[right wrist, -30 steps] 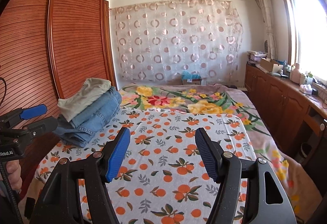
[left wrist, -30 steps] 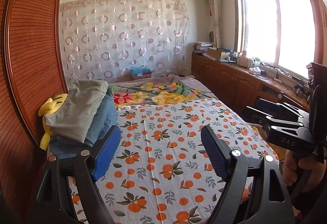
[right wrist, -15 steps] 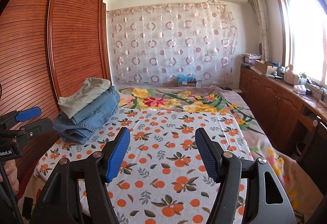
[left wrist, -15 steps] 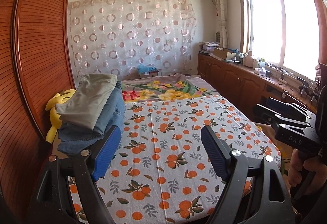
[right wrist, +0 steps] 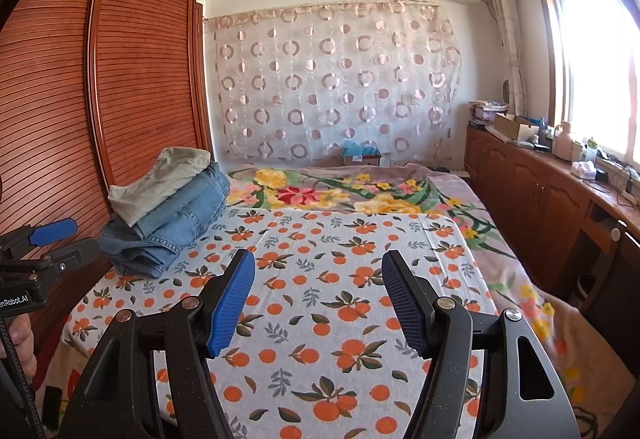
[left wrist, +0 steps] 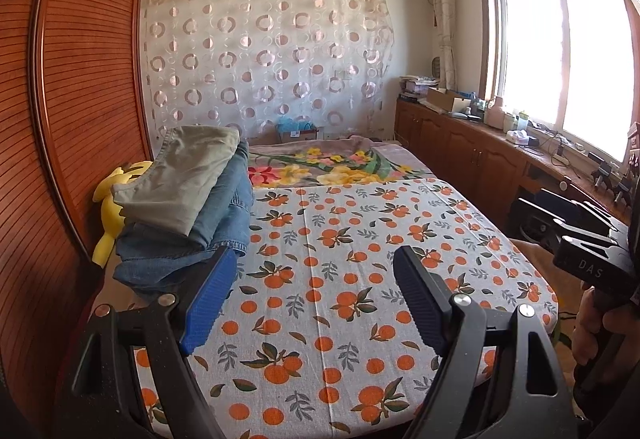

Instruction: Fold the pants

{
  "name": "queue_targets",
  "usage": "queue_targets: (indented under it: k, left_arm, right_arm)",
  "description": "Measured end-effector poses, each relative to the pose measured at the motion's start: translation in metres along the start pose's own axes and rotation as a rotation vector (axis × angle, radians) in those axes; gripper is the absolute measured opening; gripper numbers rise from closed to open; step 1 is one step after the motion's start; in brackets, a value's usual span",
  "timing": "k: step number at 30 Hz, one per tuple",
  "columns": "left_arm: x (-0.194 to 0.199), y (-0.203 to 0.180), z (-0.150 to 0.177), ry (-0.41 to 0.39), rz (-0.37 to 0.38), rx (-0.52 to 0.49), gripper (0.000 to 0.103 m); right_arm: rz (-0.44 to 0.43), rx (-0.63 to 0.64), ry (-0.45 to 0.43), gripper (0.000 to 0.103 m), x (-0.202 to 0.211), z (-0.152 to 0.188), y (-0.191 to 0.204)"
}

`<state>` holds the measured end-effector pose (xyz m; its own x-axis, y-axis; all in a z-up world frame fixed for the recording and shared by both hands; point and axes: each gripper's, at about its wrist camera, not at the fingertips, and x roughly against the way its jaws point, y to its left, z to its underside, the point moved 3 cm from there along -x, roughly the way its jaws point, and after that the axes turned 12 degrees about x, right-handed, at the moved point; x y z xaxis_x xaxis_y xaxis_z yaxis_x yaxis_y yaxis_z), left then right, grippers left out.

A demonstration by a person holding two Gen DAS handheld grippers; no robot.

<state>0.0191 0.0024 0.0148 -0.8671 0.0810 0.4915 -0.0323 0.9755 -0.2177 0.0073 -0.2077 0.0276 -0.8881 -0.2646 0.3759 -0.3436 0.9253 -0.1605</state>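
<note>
I had pulled both grippers back, so more of the bed (left wrist: 320,303) showed. My left gripper (left wrist: 310,297) and right gripper (right wrist: 318,301) hung spread and empty above it. The folded pants (right wrist: 168,215) lay stacked by the wardrobe (right wrist: 120,87).

Both wrist views face bed (left wrist: 320,279) lengthwise; overlapping.

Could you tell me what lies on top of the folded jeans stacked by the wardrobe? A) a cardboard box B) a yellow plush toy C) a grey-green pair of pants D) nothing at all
C: grey-green pants lie folded on the folded jeans, seen in both wrist views.
</note>
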Motion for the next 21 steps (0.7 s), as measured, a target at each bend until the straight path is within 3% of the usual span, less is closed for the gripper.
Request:
queue_targets:
  k: [21]
  left_arm:
    - [0.0003,0.0002,-0.0004,-0.003,0.0,0.003,0.081]
  right_arm:
    - [-0.009,-0.001,0.002,0.068,-0.0027,0.0069,0.0022]
